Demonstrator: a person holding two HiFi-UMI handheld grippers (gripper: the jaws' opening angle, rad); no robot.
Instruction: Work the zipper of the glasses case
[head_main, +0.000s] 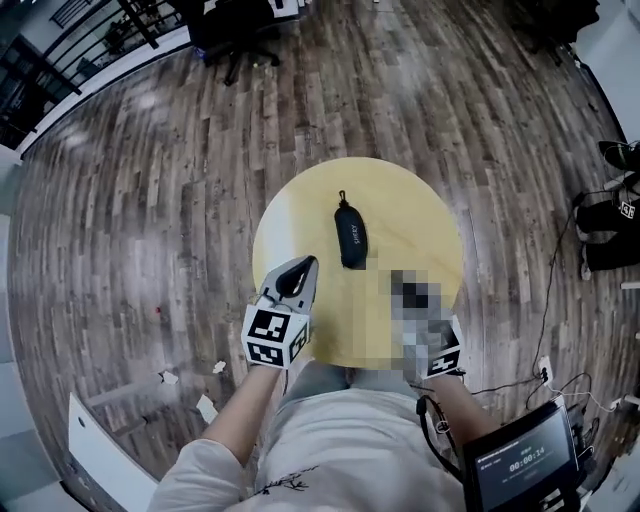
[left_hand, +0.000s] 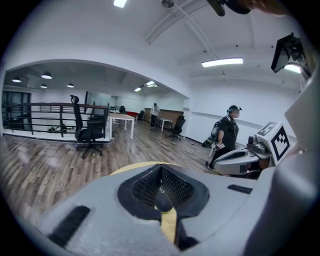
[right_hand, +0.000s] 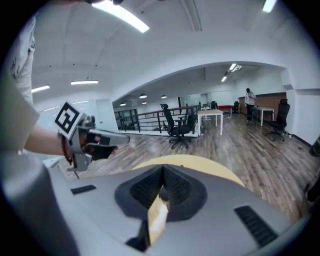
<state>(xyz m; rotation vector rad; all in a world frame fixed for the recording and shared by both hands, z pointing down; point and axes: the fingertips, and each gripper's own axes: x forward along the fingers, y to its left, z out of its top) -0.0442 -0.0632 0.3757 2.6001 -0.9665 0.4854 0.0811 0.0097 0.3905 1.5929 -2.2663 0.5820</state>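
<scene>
A black zipped glasses case (head_main: 350, 233) lies lengthwise on the round yellow table (head_main: 400, 205), its pull loop at the far end. My left gripper (head_main: 303, 268) hovers over the table's near left edge, just short of the case, with its jaws shut and nothing in them. In the left gripper view the left gripper (left_hand: 161, 170) has its jaws meeting at the tip, and the dark case (left_hand: 163, 199) shows through the gap behind them. My right gripper (right_hand: 162, 172) is also shut and empty. In the head view a mosaic patch covers most of it; its marker cube (head_main: 446, 361) shows at the near right edge.
Wooden floor surrounds the table. An office chair (head_main: 236, 36) stands far off, black bags (head_main: 610, 222) lie on the floor at right, and a screen (head_main: 520, 465) sits at the lower right. A person (left_hand: 228, 136) stands beyond the table.
</scene>
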